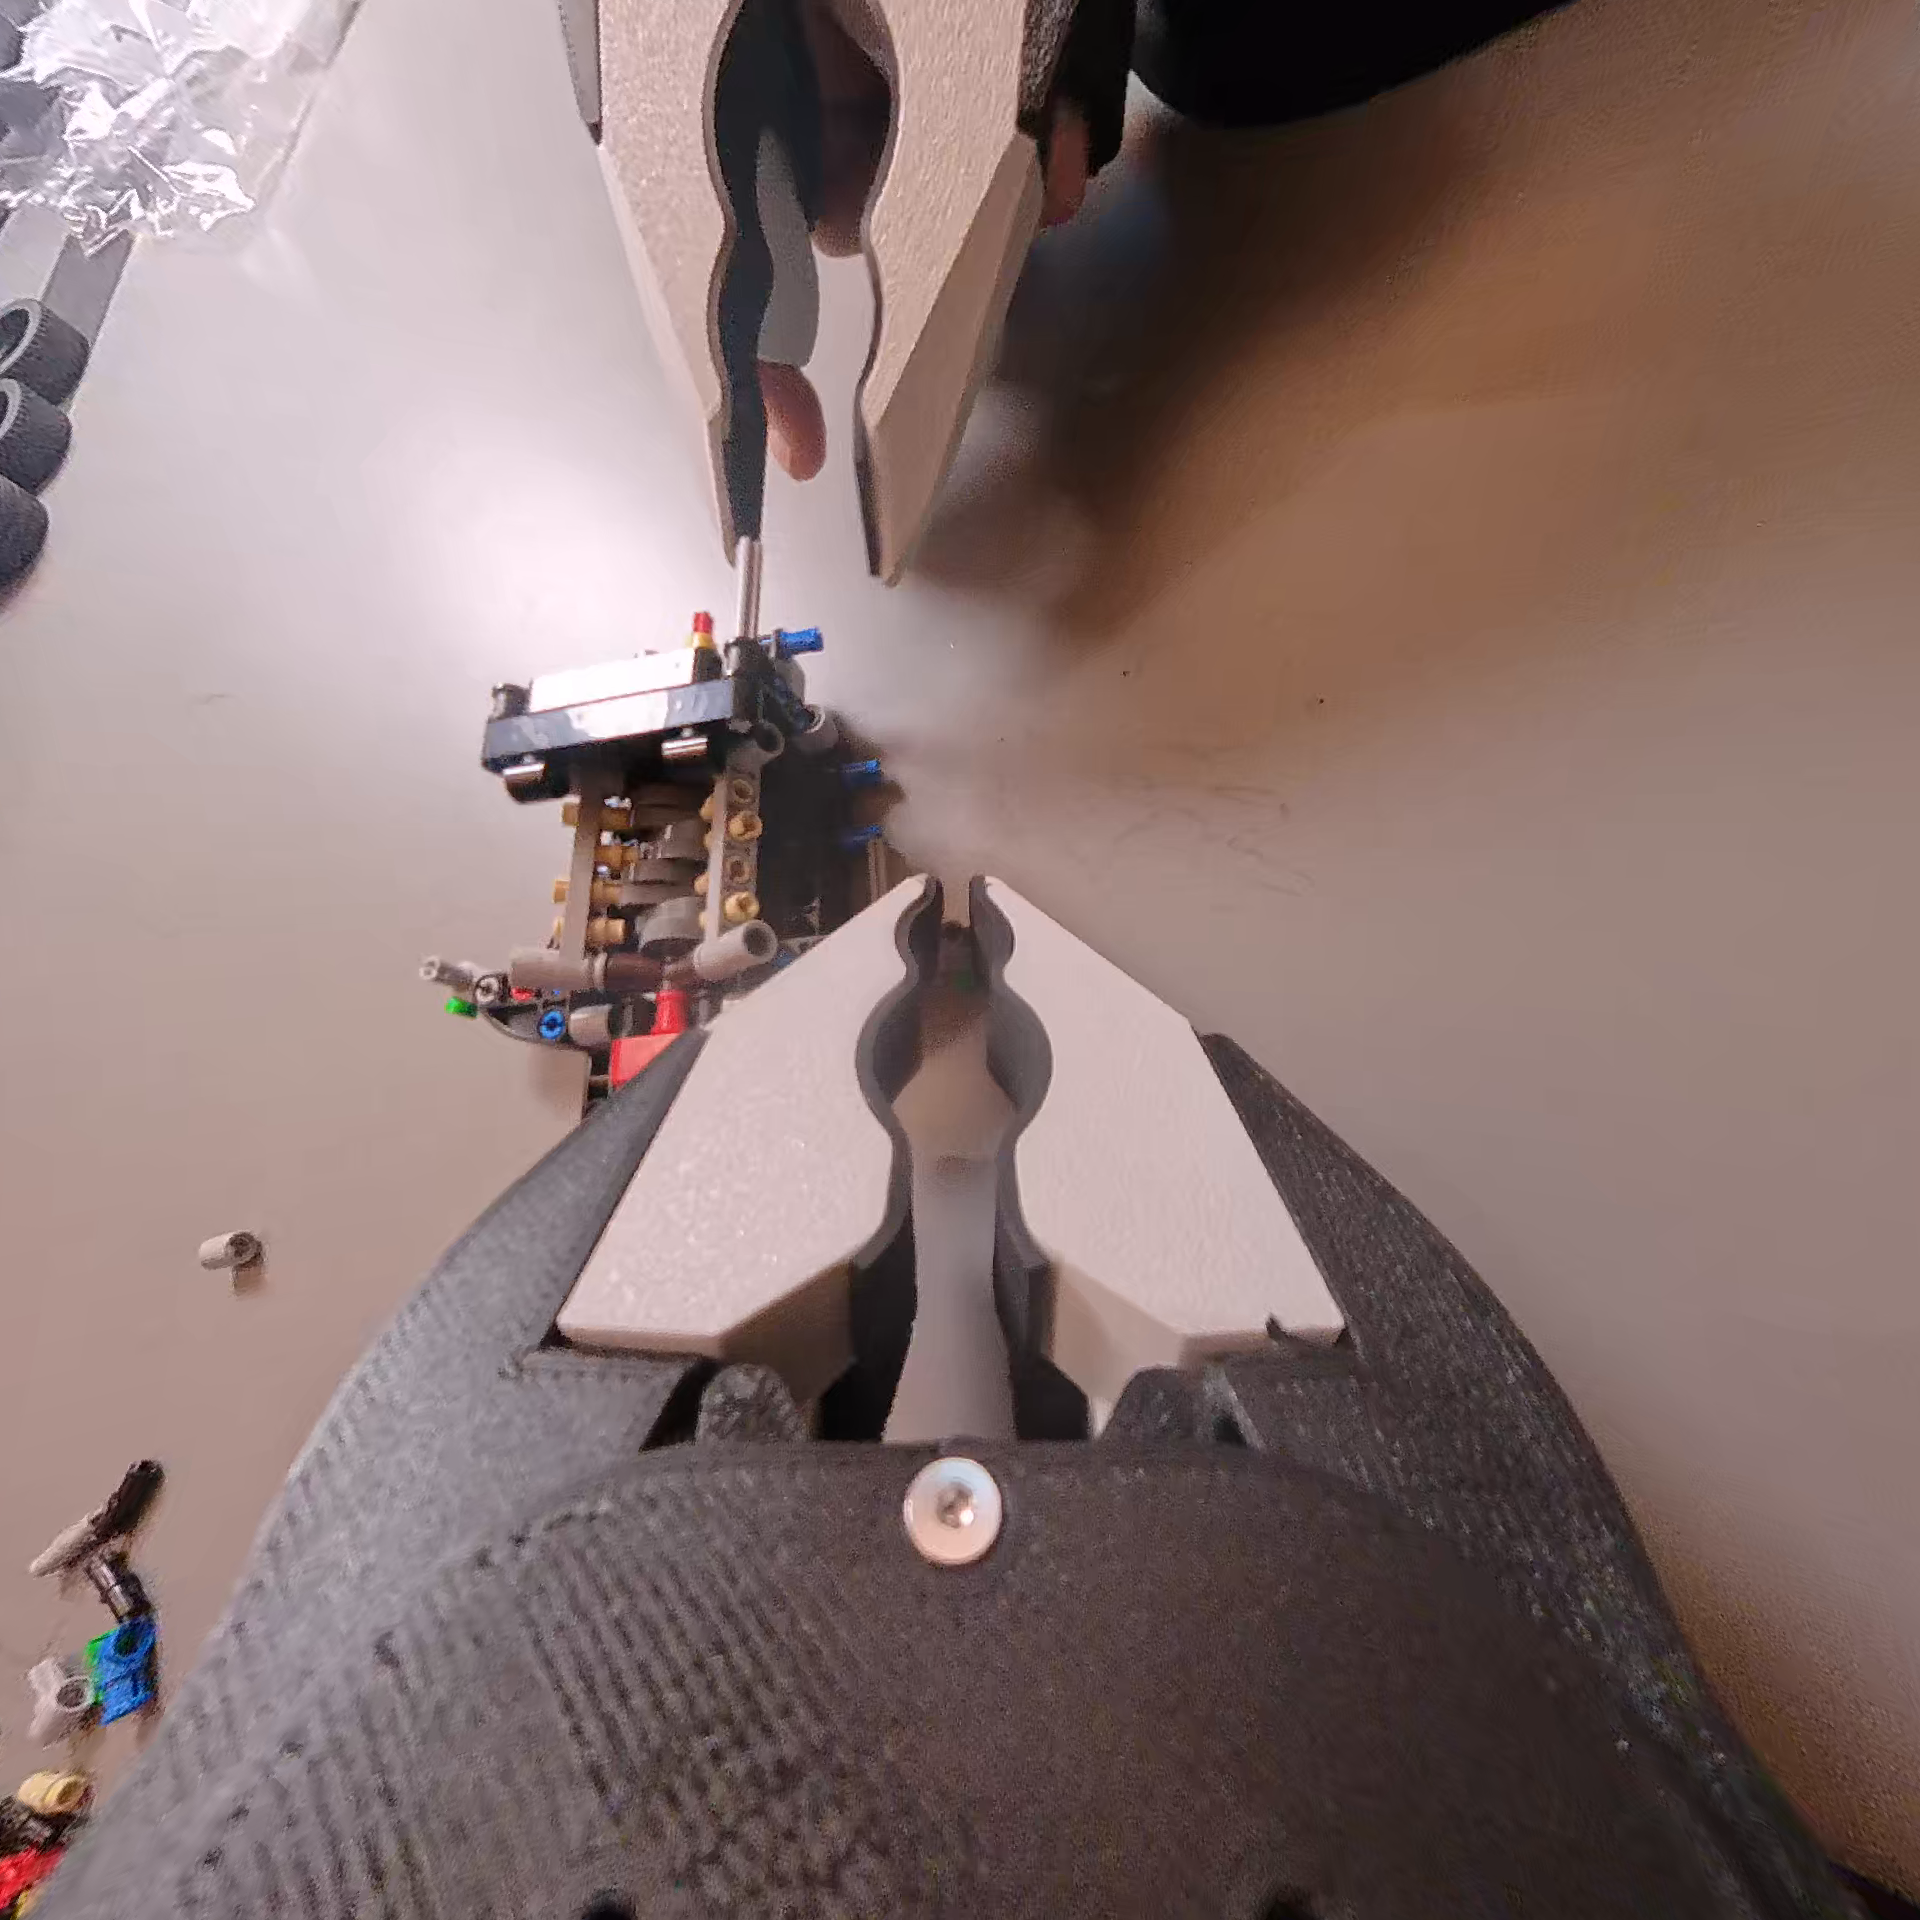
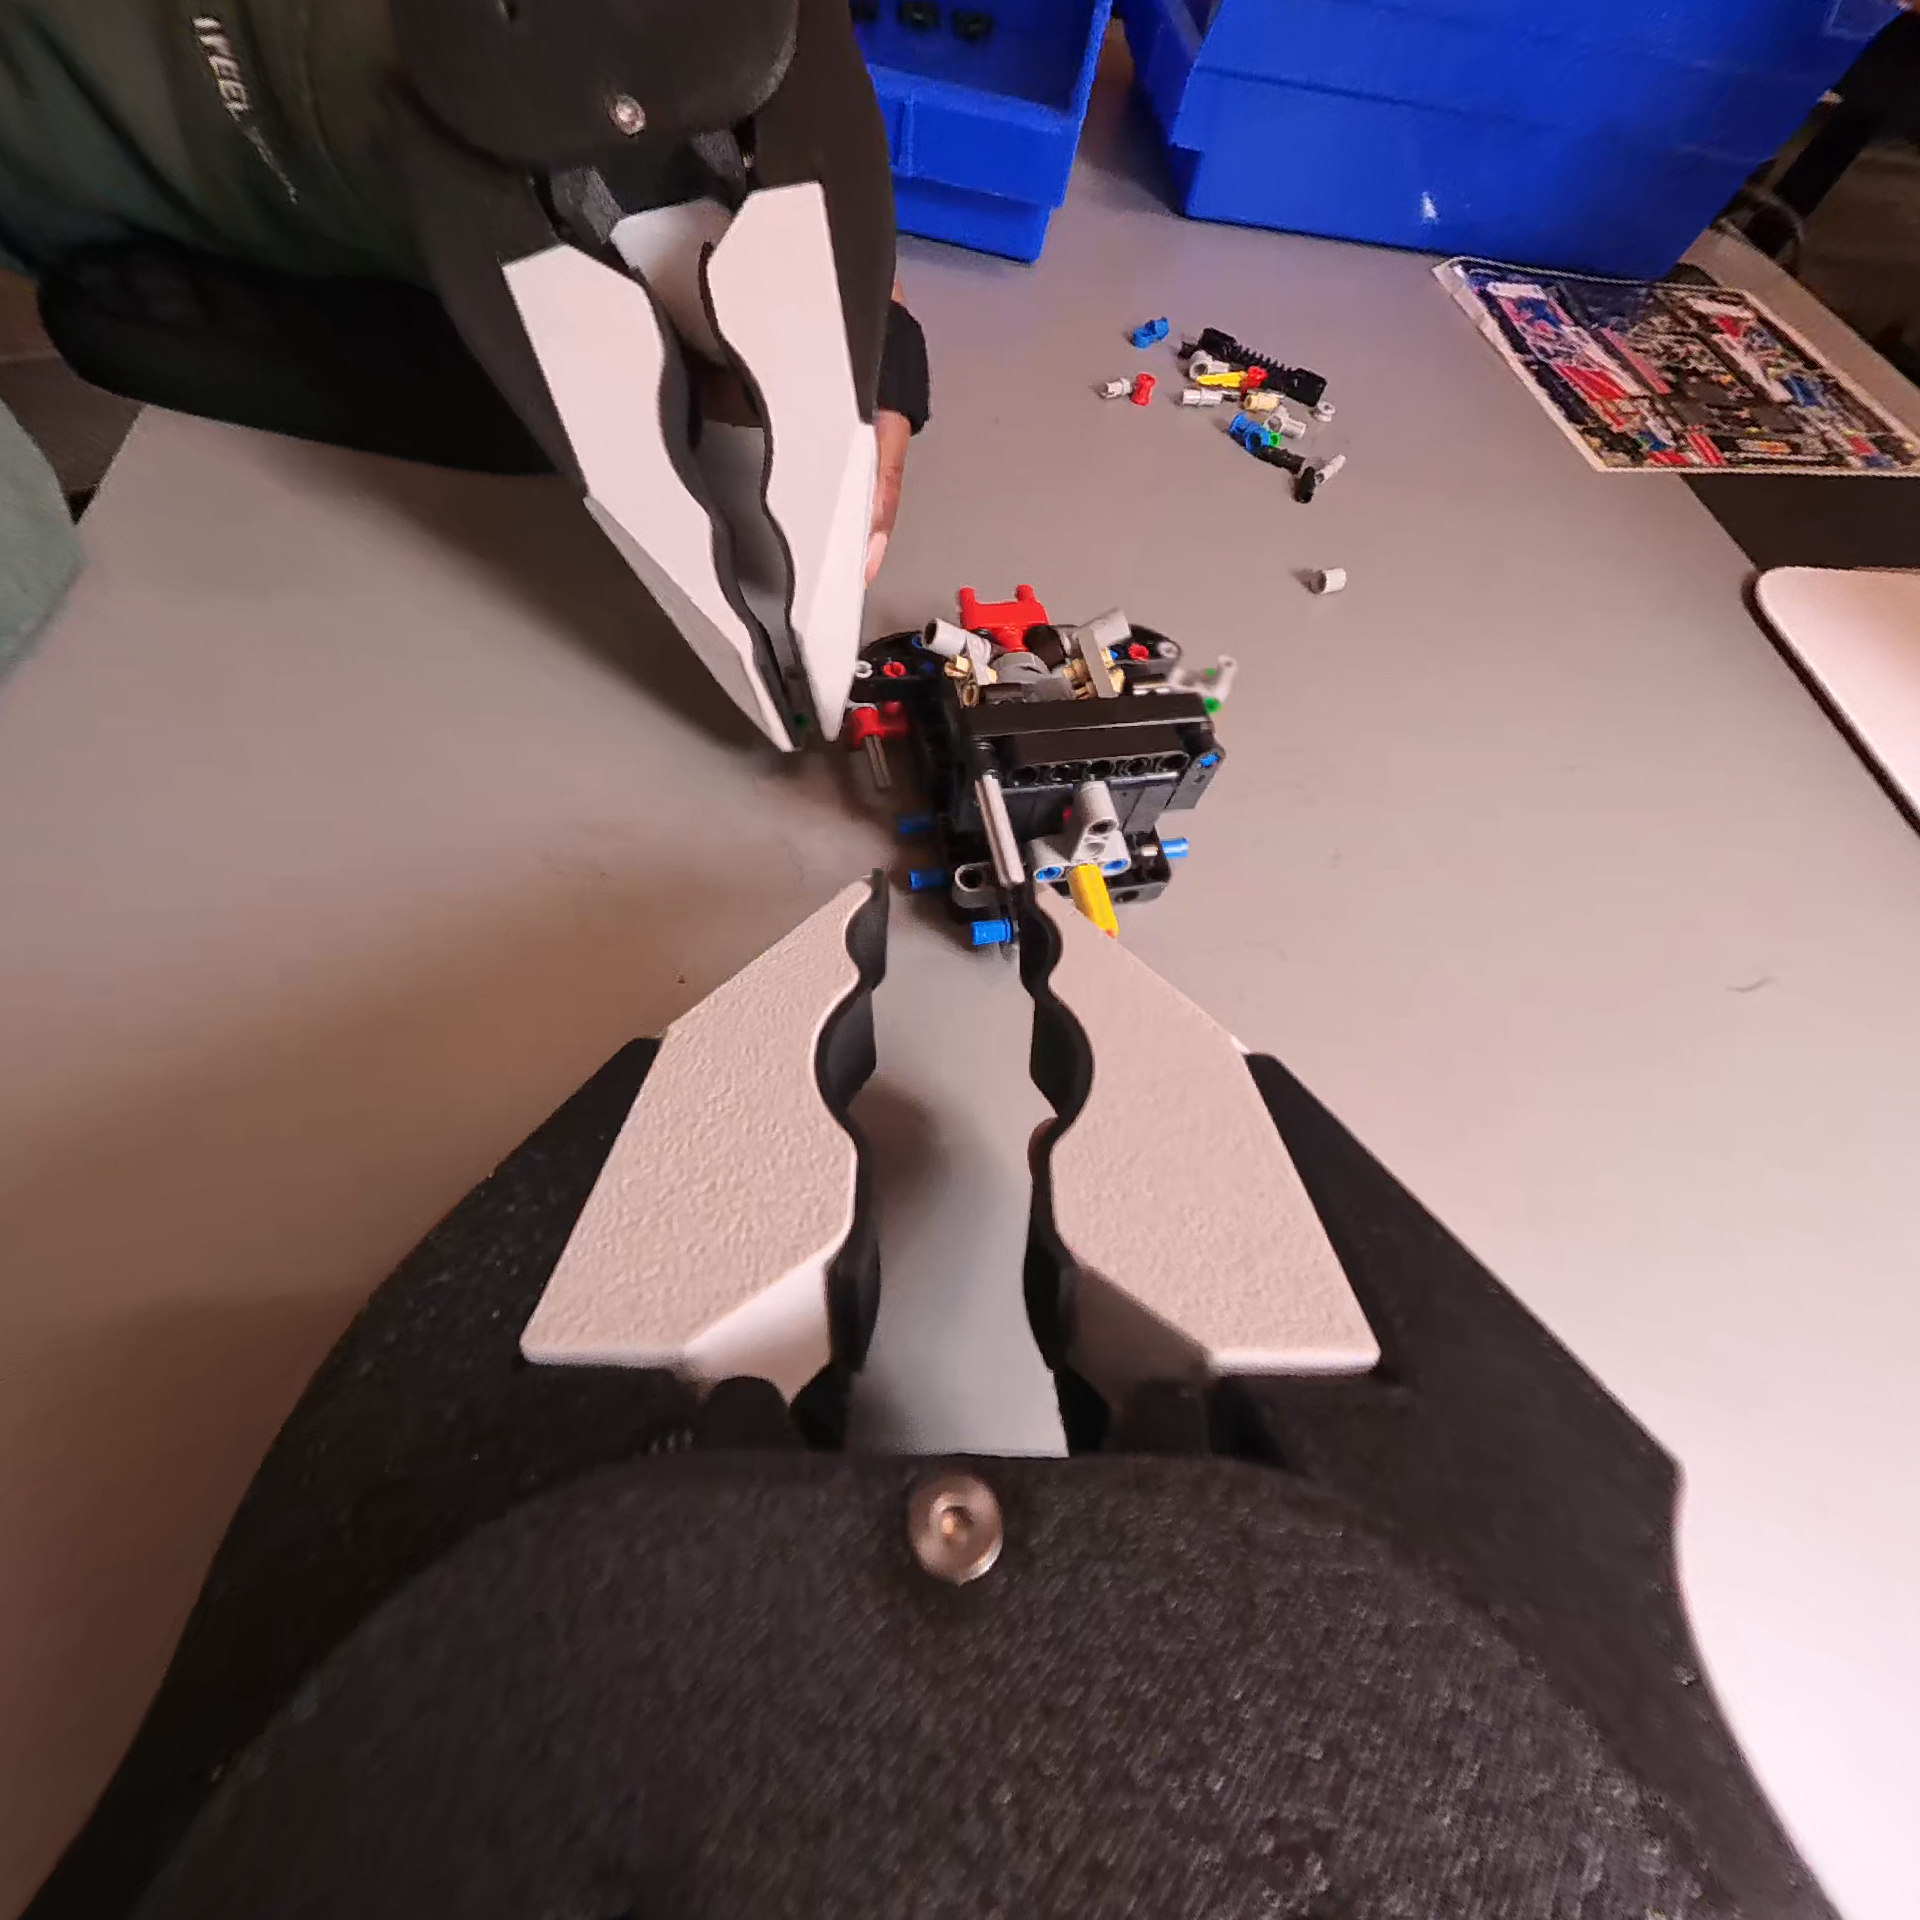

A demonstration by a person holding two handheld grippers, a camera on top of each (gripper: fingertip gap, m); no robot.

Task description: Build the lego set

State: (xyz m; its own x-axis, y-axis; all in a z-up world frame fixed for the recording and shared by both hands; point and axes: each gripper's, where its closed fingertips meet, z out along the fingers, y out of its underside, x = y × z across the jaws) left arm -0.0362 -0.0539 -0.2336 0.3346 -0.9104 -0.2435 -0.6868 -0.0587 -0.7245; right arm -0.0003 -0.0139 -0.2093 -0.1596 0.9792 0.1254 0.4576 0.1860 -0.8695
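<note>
model (image 2: 1049,769) partly built | loose parts (image 2: 1242,400) left | left gripper (image 1: 954,891) nearly closed, contents unclear | right gripper (image 2: 961,914) open, empty

I see the half-built lego model (image 2: 1049,748) sitting near the middle of the table (image 2: 1455,935), a black beam frame with grey connectors, blue pins, a red block and a yellow axle sticking out. Loose lego pieces (image 2: 1242,400) lie scattered toward the table's far edge, with one small grey bush (image 2: 1325,580) lying apart between them and the model.
</note>
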